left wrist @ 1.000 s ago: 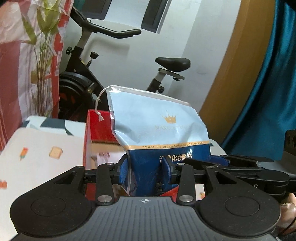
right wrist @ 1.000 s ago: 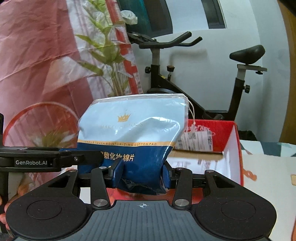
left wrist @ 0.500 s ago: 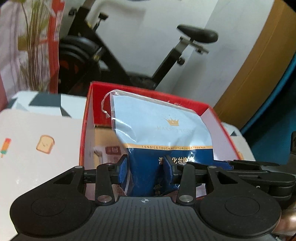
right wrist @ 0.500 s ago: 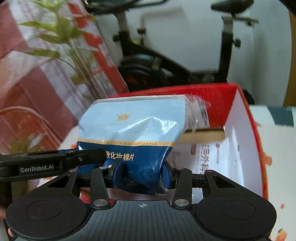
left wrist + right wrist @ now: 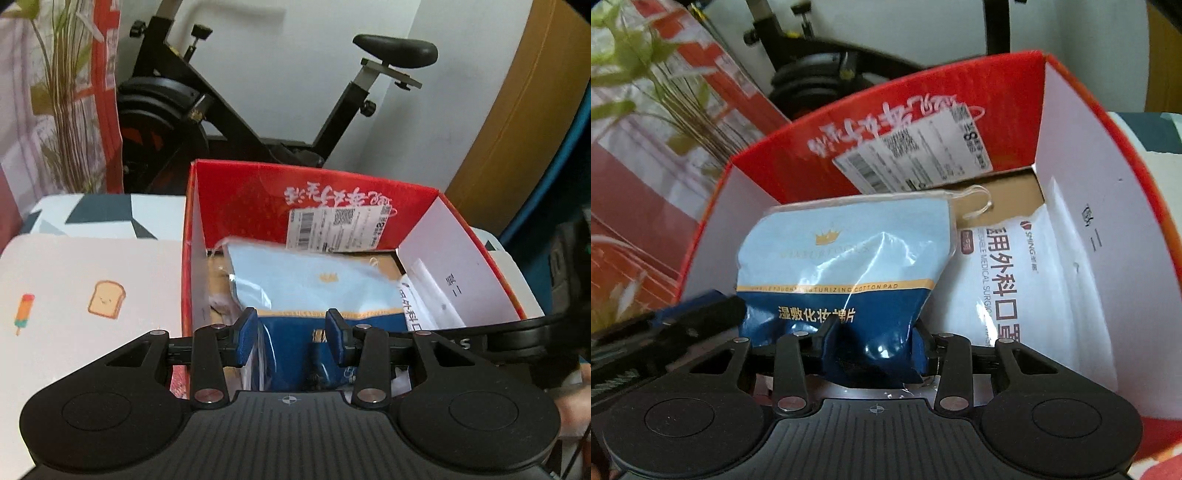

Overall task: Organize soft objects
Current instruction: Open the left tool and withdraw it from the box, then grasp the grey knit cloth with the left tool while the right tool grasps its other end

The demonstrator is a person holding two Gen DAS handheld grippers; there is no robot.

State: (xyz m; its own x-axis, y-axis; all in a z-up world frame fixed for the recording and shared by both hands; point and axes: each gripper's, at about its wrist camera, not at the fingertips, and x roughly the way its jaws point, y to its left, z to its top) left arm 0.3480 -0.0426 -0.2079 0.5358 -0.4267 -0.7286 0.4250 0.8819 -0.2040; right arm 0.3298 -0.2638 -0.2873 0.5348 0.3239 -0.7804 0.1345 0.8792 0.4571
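Both grippers [image 5: 291, 330] [image 5: 873, 341] are pinching your pouch [image 5: 849, 266] inside the box [image 5: 1067, 155], mask pack [image 5: 1015, 280] crowding its right edge.

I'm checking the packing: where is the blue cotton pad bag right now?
In both wrist views the cotton pad bag sits low inside the red box, beside the white mask pack, its dark lower end pinched by the right gripper.

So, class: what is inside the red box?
Inside the red box lie a blue cotton-pad bag, gripped by both grippers, and a white mask pack beside it. Brown floor shows behind; the rest is covered.
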